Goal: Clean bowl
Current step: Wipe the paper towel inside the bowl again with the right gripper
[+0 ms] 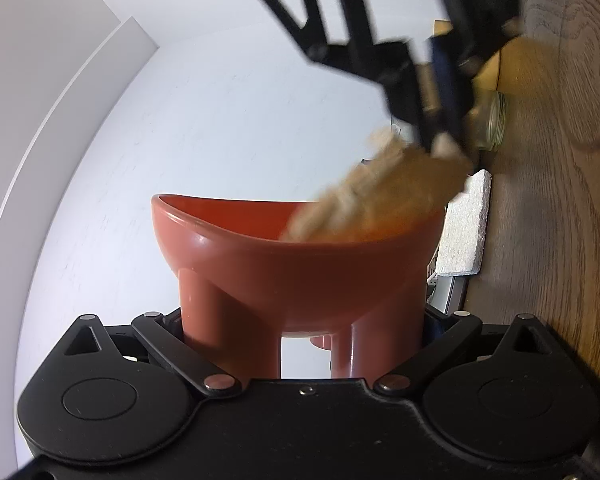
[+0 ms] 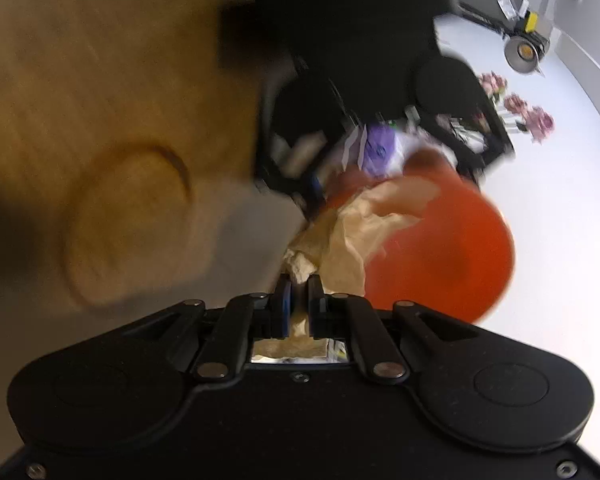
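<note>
Glossy terracotta footed bowl (image 1: 292,264) in left claw (image 1: 304,344); crumpled tan paper (image 2: 340,236) pinched in right claw (image 2: 299,280).

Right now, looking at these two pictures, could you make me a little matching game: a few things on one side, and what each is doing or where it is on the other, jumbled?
Things
1. red bowl
2. brown paper
3. glass jar
4. white sponge

States
A. pinched in the right gripper, reaching into the bowl
B. lying on its side on the wooden surface
C. held up by its legs in the left gripper
D. just behind the bowl's rim

Pairs: 1-C, 2-A, 3-B, 4-D
</note>
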Demonstrator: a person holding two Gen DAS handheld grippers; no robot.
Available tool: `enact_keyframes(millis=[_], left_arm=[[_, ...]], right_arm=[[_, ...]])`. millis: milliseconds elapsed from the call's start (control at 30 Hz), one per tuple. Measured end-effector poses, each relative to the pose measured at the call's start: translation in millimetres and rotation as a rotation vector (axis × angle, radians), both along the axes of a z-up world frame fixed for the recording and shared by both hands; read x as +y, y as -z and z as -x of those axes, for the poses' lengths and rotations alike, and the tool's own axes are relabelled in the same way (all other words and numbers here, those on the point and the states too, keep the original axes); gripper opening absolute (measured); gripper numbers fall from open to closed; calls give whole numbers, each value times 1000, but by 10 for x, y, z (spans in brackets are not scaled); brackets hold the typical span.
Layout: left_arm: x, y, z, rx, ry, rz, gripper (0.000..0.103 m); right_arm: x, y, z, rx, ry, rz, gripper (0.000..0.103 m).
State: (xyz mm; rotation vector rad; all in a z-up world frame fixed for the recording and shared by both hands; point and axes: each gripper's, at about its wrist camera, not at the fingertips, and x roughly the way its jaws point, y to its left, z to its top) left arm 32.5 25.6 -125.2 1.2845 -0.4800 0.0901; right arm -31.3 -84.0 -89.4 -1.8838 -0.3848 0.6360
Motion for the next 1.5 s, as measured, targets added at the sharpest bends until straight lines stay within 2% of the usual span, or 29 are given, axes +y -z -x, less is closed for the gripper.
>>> enact_keyframes(millis=[100, 300, 500, 667, 867, 1033, 1267, 1500], left_arm=[[2, -2, 3, 0, 0, 0, 97], [3, -3, 4, 0, 0, -1, 97], [4, -3, 4, 0, 0, -1, 97], [4, -4, 4, 0, 0, -1, 97], [3, -5, 4, 0, 0, -1, 97], [4, -7, 5, 0, 0, -1, 97], [6, -8, 8, 0, 0, -1, 97], [0, -1, 2, 0, 0, -1, 97]], right_arm=[[71, 5, 143, 15, -36, -9, 7], [241, -168, 338, 0, -112, -73, 7], [460, -412, 443, -66, -197, -175, 7], [462, -636, 468, -134, -230, -231, 7], [512, -822, 208, -214, -177, -236, 7], [415, -965, -79, -248, -98, -287, 7], [300, -875, -233, -248, -30, -266, 7], [214, -640, -327, -185, 14, -201, 7]])
